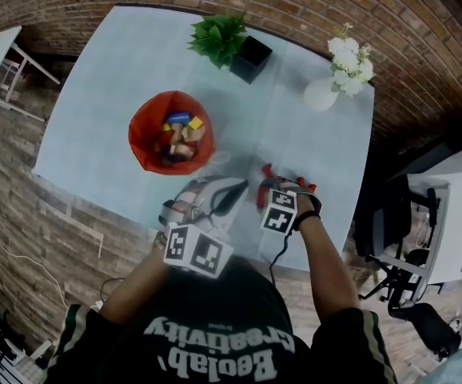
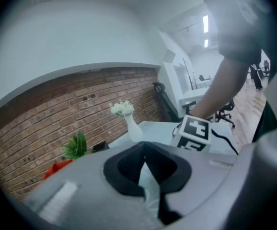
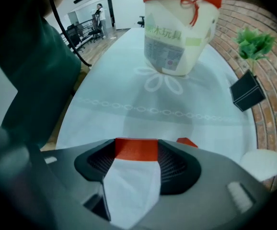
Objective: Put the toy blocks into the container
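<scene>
At lower centre, right gripper (image 1: 285,184) clamps a red block (image 3: 136,149); left gripper (image 2: 144,152) pressed together, empty. We should release well inside the container (image 1: 145,146).

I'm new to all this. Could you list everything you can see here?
White plastic tub with a red rim: one, mid-table, holding mixed-colour toy blocks.
Red toy block: one, in the right claw; another red piece lies beside it.
Green plant in a black pot: one, far edge.
White vase of white flowers: one, far right corner.
Table under a pale cloth: one.
Left claw: grey, shut, empty.
Right claw: grey, shut on the red block.
</scene>
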`<move>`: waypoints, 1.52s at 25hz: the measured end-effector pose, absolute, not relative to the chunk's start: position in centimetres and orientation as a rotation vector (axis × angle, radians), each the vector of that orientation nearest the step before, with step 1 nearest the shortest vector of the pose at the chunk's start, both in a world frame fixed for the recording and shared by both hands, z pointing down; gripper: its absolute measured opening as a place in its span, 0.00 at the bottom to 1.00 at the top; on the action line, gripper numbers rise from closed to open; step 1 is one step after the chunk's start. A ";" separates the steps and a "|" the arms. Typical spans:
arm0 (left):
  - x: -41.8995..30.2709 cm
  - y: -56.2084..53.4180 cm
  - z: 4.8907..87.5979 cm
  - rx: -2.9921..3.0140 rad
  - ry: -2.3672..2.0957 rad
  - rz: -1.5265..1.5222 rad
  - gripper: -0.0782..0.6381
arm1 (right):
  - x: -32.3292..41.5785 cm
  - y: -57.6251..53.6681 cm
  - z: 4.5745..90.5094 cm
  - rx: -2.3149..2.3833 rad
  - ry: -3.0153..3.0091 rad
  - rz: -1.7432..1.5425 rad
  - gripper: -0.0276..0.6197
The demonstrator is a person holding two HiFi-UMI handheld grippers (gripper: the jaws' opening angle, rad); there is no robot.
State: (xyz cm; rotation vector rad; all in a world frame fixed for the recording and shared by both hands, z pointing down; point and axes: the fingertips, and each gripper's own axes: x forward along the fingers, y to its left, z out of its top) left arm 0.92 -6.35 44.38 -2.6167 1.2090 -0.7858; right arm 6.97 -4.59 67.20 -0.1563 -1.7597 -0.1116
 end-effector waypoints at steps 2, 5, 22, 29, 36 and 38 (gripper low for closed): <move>0.7 -6.7 43.9 -2.600 1.203 -0.789 0.11 | 6.4 -5.1 65.1 -0.077 -1.840 -0.110 0.48; 0.6 -7.3 43.1 -2.576 1.211 -0.781 0.11 | 5.5 -5.7 61.2 0.058 -1.983 -0.104 0.48; 3.4 -7.6 40.5 -2.533 1.154 -0.748 0.11 | 6.7 -6.3 43.0 0.994 -2.583 -0.161 0.48; 0.9 -7.5 39.6 -2.500 1.219 -0.749 0.11 | 4.2 -7.2 40.4 0.960 -2.704 -0.173 0.48; -6.4 -6.9 39.0 -2.413 1.419 -0.785 0.11 | -4.9 -7.1 39.0 0.718 -2.821 -0.242 0.48; -9.1 -6.5 38.8 -2.382 1.494 -0.793 0.11 | -7.8 -7.1 38.6 0.645 -2.854 -0.249 0.48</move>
